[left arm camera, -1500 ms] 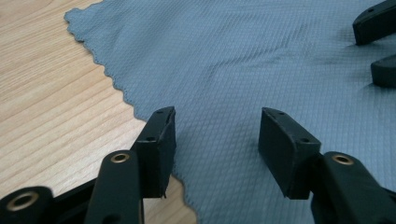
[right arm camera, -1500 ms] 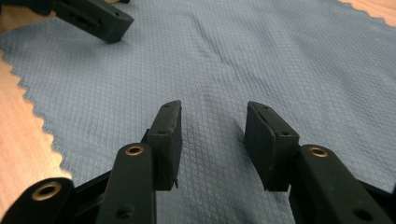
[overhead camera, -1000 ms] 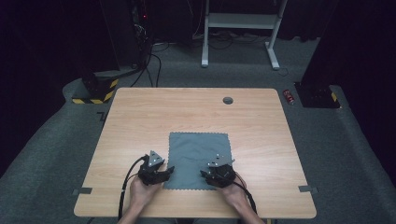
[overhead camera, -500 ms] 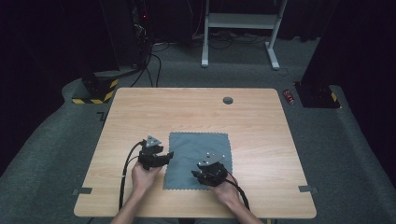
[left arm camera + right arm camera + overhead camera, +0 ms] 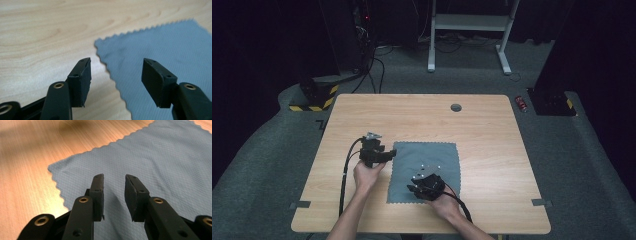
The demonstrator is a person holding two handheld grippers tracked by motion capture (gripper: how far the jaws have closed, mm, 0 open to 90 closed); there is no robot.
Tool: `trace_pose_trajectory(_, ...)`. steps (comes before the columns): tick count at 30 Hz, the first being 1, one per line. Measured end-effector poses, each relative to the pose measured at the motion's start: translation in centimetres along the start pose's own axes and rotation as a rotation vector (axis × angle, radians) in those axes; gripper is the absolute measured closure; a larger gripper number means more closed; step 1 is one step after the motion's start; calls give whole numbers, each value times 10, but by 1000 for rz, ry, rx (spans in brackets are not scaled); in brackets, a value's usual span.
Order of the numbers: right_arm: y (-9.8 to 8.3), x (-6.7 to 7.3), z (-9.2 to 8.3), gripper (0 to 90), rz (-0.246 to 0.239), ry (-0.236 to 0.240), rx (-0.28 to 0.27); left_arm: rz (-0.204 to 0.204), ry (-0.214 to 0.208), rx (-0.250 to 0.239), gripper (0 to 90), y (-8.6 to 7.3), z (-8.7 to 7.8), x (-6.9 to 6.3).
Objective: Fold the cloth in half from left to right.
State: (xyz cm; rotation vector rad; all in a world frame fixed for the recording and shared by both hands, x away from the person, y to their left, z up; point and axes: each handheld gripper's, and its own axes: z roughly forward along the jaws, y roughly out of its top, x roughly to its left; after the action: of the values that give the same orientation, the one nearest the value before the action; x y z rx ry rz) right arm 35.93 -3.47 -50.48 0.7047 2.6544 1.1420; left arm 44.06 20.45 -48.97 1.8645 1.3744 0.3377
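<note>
A grey-blue cloth (image 5: pixel 432 160) with zigzag edges lies flat in the middle of the wooden table (image 5: pixel 492 130). My left gripper (image 5: pixel 386 155) hovers at the cloth's left edge, near its far-left corner. In the left gripper view its jaws (image 5: pixel 116 62) stand wide and have just been opening, with the cloth (image 5: pixel 160 45) edge lying beneath the gap, untouched. My right gripper (image 5: pixel 416 188) is over the near part of the cloth. In the right gripper view its jaws (image 5: pixel 113 178) have just been closing to a narrow gap just above the cloth (image 5: pixel 162 157), gripping nothing.
A round cable hole (image 5: pixel 456 107) sits near the table's far edge. Tape tabs (image 5: pixel 301 204) mark the near corners. On the floor beyond lie a red object (image 5: pixel 522 103), a white stand (image 5: pixel 467 22) and cables. A black cable trails from each gripper toward the person.
The left hand moved away from the person along the cloth's left edge. The right hand moved left over the cloth's near part, and its jaws narrowed.
</note>
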Motion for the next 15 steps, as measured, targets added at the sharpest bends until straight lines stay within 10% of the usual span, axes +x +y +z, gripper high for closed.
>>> trace_pose_trajectory(15, 16, 27, 13, 691, 26, -41, -31, 29, 13, 20, 430, 21, 2, 26)
